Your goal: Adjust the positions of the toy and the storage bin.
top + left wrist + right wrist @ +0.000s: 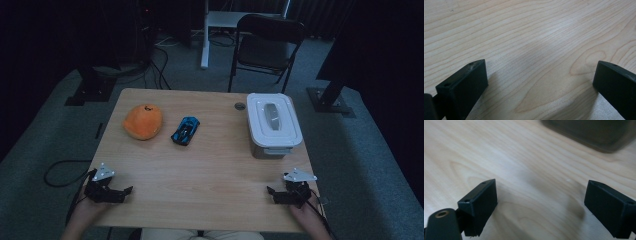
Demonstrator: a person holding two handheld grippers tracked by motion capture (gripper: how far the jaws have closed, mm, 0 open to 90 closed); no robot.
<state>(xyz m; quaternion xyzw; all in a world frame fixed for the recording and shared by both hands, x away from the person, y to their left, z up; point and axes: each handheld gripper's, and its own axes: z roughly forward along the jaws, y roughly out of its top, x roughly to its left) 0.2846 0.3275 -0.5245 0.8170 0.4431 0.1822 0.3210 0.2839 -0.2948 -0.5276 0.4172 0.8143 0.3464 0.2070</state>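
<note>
near edge: the left gripper [120, 192] and the right gripper [274, 194] are resting low over the wooden table [210, 170], one at each front corner, each in a hand coming in from below. both are pointing inward across the board with jaws spread wide and nothing between them; in the left gripper view and the right gripper view bare wood grain is showing between the black jaws. this symmetric, empty stance is likely a ready pose, leaving the middle of the table free for a reach.

mid table: the blue toy car [185, 130] is lying well ahead of the left gripper, angled, just beside the orange plush toy [143, 121] on its left; the two are near each other but apart, both well within a forward reach.

right side: the white lidded box [273, 122] is standing ahead of the right gripper, lid on and handle flat; its dark blurred wall [594, 132] is appearing at the top of the right gripper view. closed, it would probably need opening before receiving anything.

far: a folding chair [265, 47] is standing beyond the table.
</note>
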